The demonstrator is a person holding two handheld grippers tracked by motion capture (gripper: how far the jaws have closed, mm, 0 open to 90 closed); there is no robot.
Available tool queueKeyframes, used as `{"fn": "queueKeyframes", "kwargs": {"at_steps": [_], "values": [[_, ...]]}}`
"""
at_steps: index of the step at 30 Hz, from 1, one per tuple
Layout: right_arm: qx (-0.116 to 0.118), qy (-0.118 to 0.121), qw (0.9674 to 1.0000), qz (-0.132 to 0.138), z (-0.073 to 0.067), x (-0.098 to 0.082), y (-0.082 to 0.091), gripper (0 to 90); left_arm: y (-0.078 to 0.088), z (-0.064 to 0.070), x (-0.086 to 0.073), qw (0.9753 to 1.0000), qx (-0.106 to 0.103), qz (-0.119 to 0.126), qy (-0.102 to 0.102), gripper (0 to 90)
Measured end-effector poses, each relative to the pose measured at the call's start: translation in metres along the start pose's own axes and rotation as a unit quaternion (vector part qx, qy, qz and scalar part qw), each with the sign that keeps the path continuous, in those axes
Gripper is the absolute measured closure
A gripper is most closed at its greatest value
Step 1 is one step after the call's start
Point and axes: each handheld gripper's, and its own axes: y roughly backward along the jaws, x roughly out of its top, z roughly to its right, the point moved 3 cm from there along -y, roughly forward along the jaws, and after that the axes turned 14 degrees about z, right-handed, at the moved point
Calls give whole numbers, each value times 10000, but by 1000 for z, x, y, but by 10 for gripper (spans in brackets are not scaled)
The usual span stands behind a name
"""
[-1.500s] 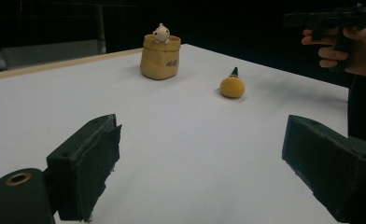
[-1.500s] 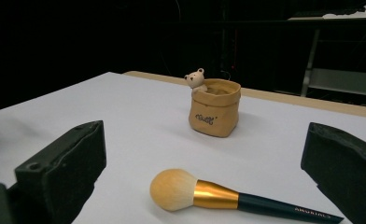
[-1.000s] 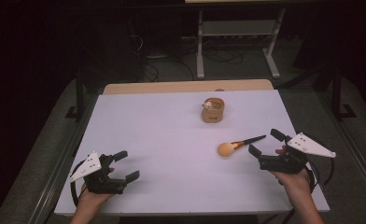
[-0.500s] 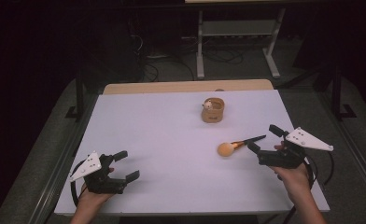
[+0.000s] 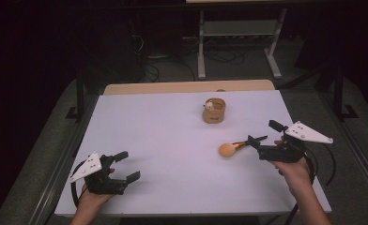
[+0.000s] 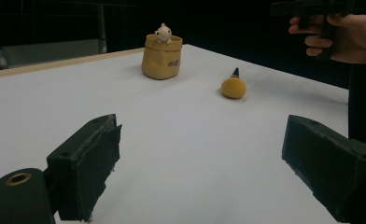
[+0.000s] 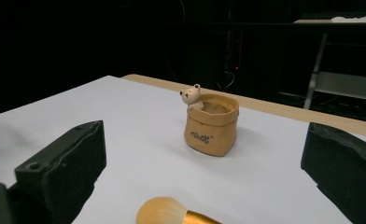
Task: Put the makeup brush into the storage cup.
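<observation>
My right gripper (image 5: 263, 133) hangs just above the table with its jaws spread wide, nothing between them, and the handle end of the makeup brush (image 5: 238, 146) lies right under the tips. In the right gripper view the brush's golden bristle head (image 7: 164, 211) sits low between the two black jaws, with the metal collar running off the bottom edge. The brush lies flat on the white table (image 5: 172, 140), right of centre, handle pointing toward my right hand.

I judge it light and easy to lift, but the slim handle looks smooth and could roll or slip out of a loose pinch. The bristles are soft and would splay if squeezed, so I'd close on the handle near the collar, across its width.

The small tan pouch-shaped cup (image 5: 214, 110) with a bear figure at its rim stands beyond, well apart. My left gripper (image 5: 126, 165) rests near the front-left corner, jaws also apart and empty.
</observation>
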Motion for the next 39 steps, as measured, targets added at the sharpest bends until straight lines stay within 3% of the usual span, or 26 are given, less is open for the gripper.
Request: {"fn": "queueKeyframes", "kwargs": {"at_steps": [30,39], "values": [[-80,72,9997,203,10,16,-25,0,-1,0,-1,10000,-7,-23,28,107],[55,35,10000,63,13,20,-33,0,-1,0,-1,10000,-11,-5,35,107]]}}
